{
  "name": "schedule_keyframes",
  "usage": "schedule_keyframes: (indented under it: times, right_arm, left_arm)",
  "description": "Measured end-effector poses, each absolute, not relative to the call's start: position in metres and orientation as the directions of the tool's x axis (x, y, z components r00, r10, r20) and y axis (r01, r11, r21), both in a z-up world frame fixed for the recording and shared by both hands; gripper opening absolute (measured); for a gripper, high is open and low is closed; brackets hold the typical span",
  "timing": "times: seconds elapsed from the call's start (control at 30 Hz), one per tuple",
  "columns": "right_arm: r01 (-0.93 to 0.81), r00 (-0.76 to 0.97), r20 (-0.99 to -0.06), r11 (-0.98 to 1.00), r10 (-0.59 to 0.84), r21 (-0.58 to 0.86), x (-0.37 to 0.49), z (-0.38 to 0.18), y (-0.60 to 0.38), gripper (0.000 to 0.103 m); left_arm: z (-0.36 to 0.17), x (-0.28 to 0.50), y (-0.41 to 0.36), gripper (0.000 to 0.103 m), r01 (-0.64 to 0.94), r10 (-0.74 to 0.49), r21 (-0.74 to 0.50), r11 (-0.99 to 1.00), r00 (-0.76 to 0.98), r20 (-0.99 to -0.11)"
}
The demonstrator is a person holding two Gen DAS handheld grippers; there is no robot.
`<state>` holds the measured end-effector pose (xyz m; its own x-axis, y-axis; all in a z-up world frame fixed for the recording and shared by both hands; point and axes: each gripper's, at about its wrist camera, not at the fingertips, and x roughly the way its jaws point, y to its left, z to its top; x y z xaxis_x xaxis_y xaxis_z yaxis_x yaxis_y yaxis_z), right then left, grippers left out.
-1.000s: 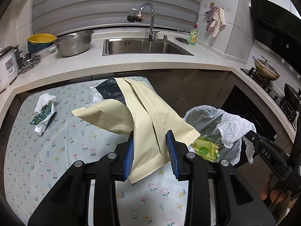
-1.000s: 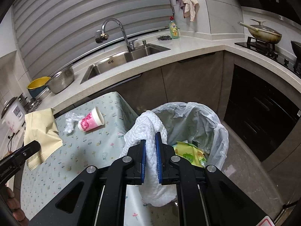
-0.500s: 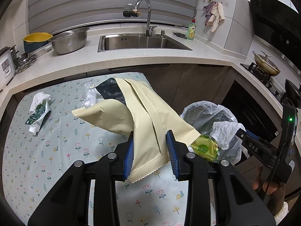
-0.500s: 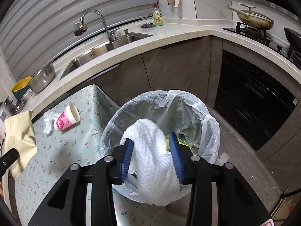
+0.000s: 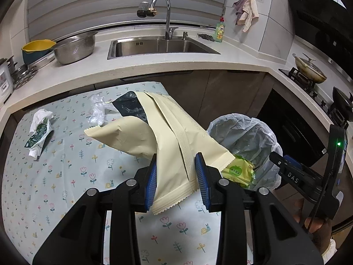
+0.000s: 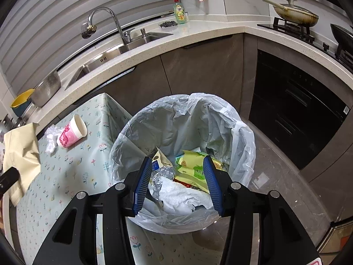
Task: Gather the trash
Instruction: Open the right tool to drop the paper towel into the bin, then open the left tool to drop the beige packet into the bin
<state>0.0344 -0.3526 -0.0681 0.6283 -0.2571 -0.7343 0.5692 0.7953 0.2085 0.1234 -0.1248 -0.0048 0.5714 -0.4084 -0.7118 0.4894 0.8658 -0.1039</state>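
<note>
Right wrist view shows the right gripper [image 6: 177, 182] directly above the trash bin [image 6: 242, 132], its jaws opening with nothing between the pads. The white paper towel [image 6: 185, 195], which it pinched 1 second ago, now lies released inside the bin on top of a green wrapper [image 6: 194, 165] at 12 o'clock from the gripper and a crumpled foil piece [image 6: 162, 173]. I judge this item as delivered, so this hand is free for the next piece. On the floral tablecloth [image 6: 72, 170], at 10 o'clock from the bin, a pink paper cup [image 6: 70, 132] lies on its side beside a clear plastic scrap [image 6: 50, 139]; both wait for collecting. In the left wrist view the left gripper [image 5: 176, 176] stays clenched on the cream paper bag [image 5: 167, 137], held over the table edge with the bin at 3 o'clock, not yet above it. At 9 o'clock a green packet with tissue [image 5: 39, 132] rests on the cloth. Compared with 1 second ago, the towel no longer hangs at the bin rim in this view.
</note>
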Motion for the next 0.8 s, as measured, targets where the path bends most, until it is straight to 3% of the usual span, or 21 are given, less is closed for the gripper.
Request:
schedule_keyframes:
  times: [0.67, 0.73, 0.8]
  right_arm:
    - [0.585, 0.674, -0.668, 0.780, -0.314, 0.223, -0.010, -0.024, -0.365, 0.055]
    - [0.586, 0.674, -0.668, 0.779, -0.315, 0.224, -0.012, -0.025, -0.364, 0.055]
    - [0.585, 0.675, -0.666, 0.780, -0.317, 0.221, -0.011, -0.024, -0.363, 0.055]
  left_arm:
    - [-0.038, 0.116, -0.240, 0.038, 0.639, -0.472, -0.096, 0.763, 0.448, -0.759]
    - [-0.041, 0.115, -0.248, 0.041, 0.648, -0.475, -0.096, 0.755, 0.440, -0.762]
    - [-0.041, 0.115, -0.252, 0.055, 0.645, -0.467, -0.088, 0.759, 0.447, -0.763]
